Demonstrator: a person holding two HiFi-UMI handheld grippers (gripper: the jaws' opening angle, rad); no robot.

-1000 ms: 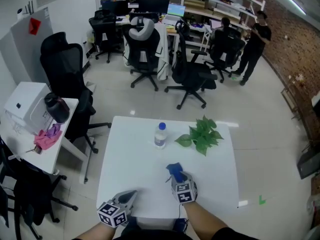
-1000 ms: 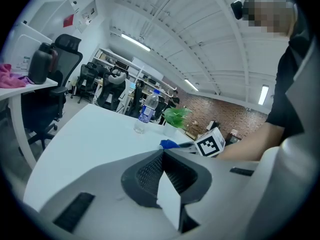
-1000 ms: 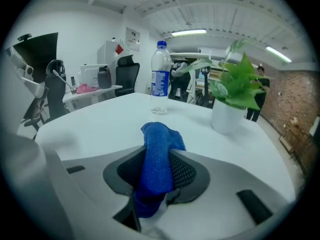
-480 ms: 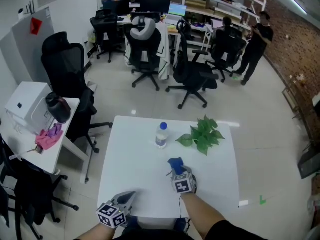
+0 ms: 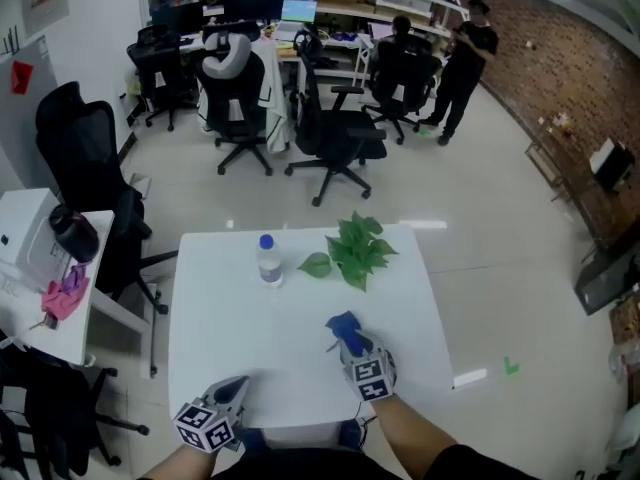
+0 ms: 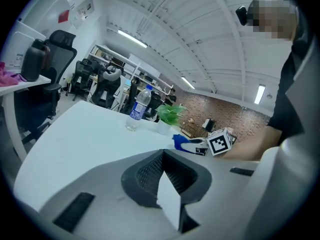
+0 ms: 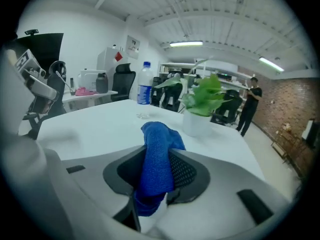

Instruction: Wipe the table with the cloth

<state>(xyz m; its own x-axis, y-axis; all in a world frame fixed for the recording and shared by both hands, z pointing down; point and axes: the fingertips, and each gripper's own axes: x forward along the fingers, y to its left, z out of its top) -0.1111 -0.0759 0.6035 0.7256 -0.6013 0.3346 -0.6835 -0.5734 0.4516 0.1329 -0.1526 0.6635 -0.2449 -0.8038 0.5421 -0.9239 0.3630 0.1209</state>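
head view, right side: the right gripper (image 5: 350,342) is seen low over the white table (image 5: 230,313). The blue cloth (image 5: 344,325) is bunched right at its jaw tips. Whether the cloth is actually pressed onto the top can't be told from up here.
head view, left side: the left gripper (image 5: 236,386) is parked by the near table edge, well to the left of the right jaws, and nothing is carried in it.
head view, other stuff: a water bottle (image 5: 267,260) and a small potted plant (image 5: 352,250) are spotted out ahead of the right jaws, well apart from the cloth.
left gripper view: the jaws are shown together with nothing pinched between them. Only bare tabletop is seen ahead of the tips, with the cloth and the other gripper off to their right.
right gripper view: the jaws are clamped on the cloth, which is squeezed between the pads and pokes up and forward past the tips. The plant pot is seen ahead and a bit right of them, the bottle farther ahead and left.
step in hand: the cloth is already gripped and brought to the table, so this is judged to be the wiping itself, probably early on.
next move: the cloth would need to be kept down flat and swept over the bare areas, and the bottle and plant would have to be steered around so neither gets knocked.
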